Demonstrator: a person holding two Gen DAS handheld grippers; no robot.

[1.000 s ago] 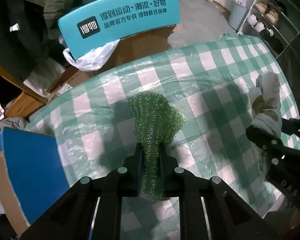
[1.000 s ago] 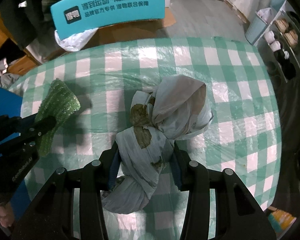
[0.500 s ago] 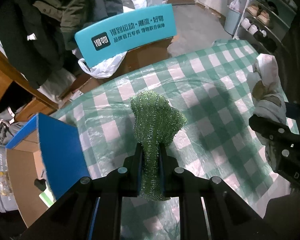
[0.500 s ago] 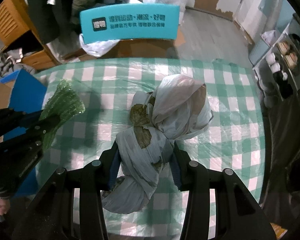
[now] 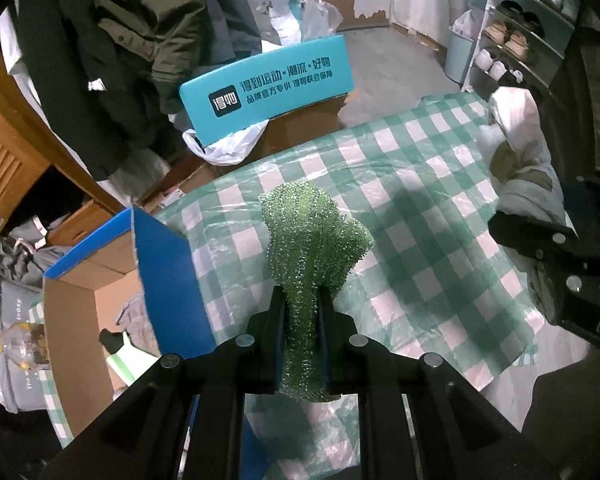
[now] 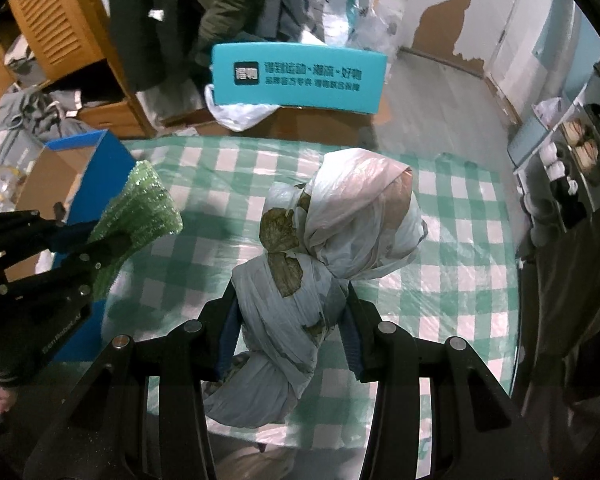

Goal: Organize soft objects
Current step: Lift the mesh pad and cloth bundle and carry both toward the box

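Observation:
My left gripper [image 5: 302,300] is shut on a green sparkly scouring cloth [image 5: 312,240] and holds it high above the checked tablecloth [image 5: 420,216]. The cloth also shows in the right wrist view [image 6: 140,208], in the left gripper [image 6: 100,248]. My right gripper [image 6: 290,304] is shut on a knotted pale blue-white cloth bundle with brown patches [image 6: 332,240], lifted above the table. The bundle also shows at the right edge of the left wrist view [image 5: 516,160].
An open cardboard box with blue flaps [image 5: 100,280] stands left of the table, holding some items. A teal sign [image 5: 268,80] leans on a brown box behind the table. A shoe rack [image 5: 516,40] stands at the back right. Coats hang at the back left.
Both grippers have risen well above the table with their cloths held. The table looks smaller and the blue-flapped box has come into view at the left.

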